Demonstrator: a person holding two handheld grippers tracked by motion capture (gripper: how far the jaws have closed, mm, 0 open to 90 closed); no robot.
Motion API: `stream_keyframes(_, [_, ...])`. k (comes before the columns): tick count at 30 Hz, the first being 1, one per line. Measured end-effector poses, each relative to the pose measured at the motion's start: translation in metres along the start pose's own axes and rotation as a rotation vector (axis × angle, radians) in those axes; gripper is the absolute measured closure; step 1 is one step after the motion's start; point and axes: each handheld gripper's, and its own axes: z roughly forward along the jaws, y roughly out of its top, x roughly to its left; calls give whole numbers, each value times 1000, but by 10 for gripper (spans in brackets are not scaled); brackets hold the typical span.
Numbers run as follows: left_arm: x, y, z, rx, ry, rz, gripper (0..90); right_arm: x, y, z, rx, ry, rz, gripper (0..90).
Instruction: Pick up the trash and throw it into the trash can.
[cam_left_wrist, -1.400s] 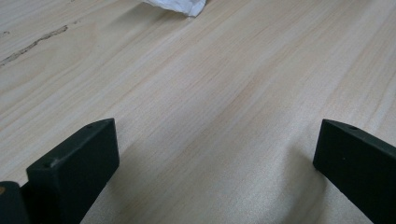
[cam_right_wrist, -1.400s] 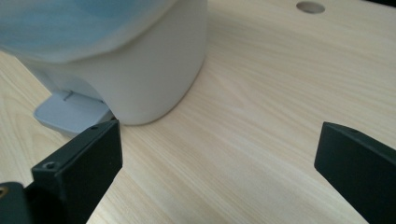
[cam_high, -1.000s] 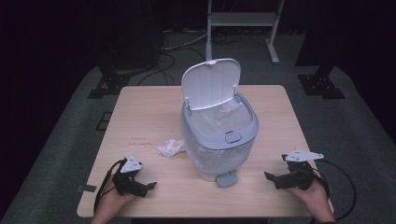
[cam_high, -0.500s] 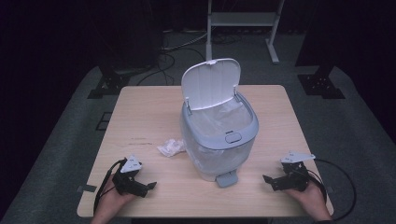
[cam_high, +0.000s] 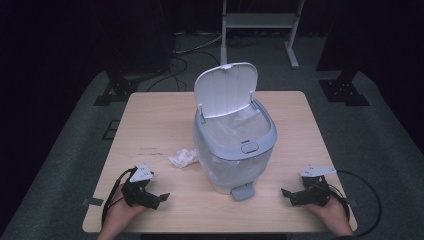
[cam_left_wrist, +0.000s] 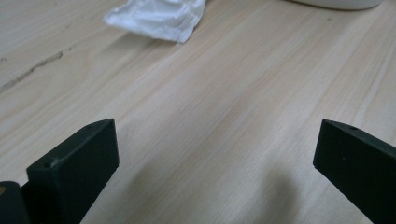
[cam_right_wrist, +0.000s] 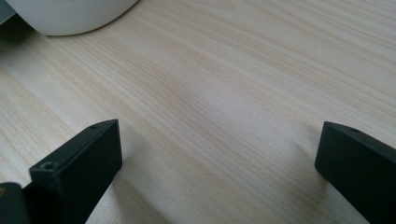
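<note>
We hold the left gripper low at the near left of the wooden table, its jaws spread wide with nothing between them — the right gripper sits the same way at the near right. A crumpled clear plastic wrapper lies on the wood just left of the pedal bin, ahead of our left gripper. The bin stands mid-table, its white lid raised upright, a liner inside, the pedal facing us.
</note>
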Motion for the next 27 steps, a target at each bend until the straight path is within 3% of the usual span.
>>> stream_keyframes(12, [4, 29, -3, -52, -1, 27, 0, 0, 0, 0, 1, 0, -1, 0])
stream_keyframes(27, [13, 60, 11, -91, -4, 50, 0, 0, 0, 0, 1, 0, -1, 0])
